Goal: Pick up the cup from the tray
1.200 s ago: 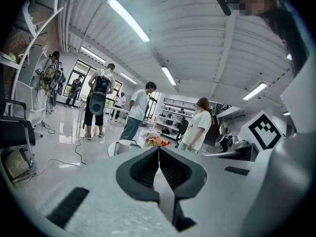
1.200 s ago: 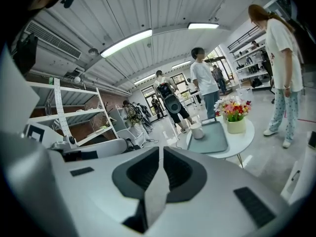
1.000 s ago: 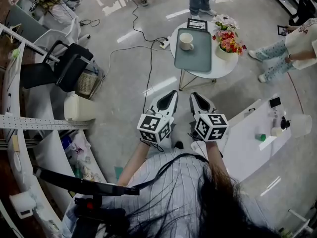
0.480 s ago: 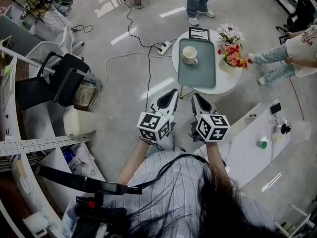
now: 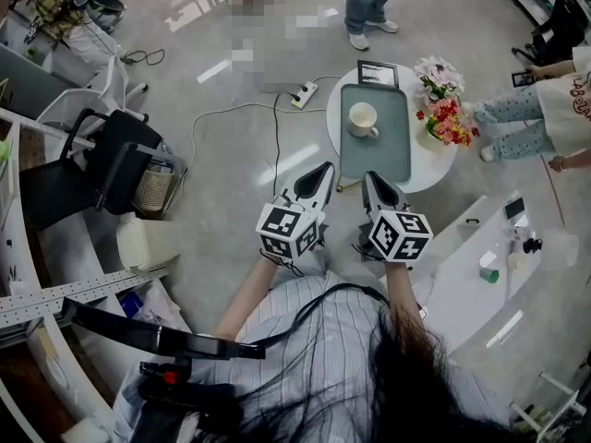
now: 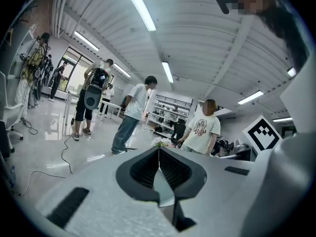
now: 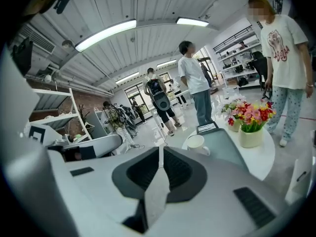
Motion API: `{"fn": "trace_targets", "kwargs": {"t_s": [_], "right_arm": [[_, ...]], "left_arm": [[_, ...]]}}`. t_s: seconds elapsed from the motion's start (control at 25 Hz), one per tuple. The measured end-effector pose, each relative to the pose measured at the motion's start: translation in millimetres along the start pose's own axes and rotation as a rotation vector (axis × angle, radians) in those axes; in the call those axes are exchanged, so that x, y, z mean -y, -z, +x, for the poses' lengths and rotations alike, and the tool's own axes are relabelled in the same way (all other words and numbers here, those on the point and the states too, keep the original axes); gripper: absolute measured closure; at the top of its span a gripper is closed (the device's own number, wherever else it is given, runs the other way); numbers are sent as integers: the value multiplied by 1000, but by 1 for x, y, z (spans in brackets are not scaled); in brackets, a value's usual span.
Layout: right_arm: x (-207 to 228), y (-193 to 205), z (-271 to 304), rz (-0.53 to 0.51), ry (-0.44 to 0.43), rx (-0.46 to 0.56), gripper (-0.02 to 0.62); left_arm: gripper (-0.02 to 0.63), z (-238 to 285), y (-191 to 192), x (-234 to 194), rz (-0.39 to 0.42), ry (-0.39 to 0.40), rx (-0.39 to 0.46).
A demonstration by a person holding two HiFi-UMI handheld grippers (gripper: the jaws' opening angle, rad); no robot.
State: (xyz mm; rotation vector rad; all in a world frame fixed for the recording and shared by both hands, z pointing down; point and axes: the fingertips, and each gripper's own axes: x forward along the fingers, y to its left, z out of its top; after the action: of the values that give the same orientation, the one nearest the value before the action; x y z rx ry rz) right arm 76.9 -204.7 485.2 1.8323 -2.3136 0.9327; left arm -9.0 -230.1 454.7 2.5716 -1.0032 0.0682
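I hold my left gripper point(image 5: 322, 170) and right gripper point(image 5: 372, 179) side by side, tilted slightly down, jaws pressed together and empty, before the tray point(image 5: 390, 158), whose far left corner carries the cup point(image 5: 362, 119).

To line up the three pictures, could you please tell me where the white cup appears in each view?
Head view: the white cup sits in the upper middle, slightly right, at the far end of the grey-green tray.
Left gripper view: not in it.
Right gripper view: the white cup is just right of centre, on the tray.
Shared landmark: the flower bouquet, right of the tray in both.
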Motion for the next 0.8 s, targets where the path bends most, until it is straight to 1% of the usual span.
{"fn": "trace_targets", "kwargs": {"t_s": [0.16,0.48,0.6,0.8], "right_arm": [[2,1,9,11,18,-16,551],[15,-1,14,30,50,-26,551],[23,-6,20,30,45,-32,551],[38,-15,38,16,17,-52,551]], "left_arm": [[591,9,1,-10,-22,14,-15],[591,31,7,-8,-48,56,-34],[591,38,8,-11,-52,47,-37],[591,54,8,-23,-69,1,-37]]}}
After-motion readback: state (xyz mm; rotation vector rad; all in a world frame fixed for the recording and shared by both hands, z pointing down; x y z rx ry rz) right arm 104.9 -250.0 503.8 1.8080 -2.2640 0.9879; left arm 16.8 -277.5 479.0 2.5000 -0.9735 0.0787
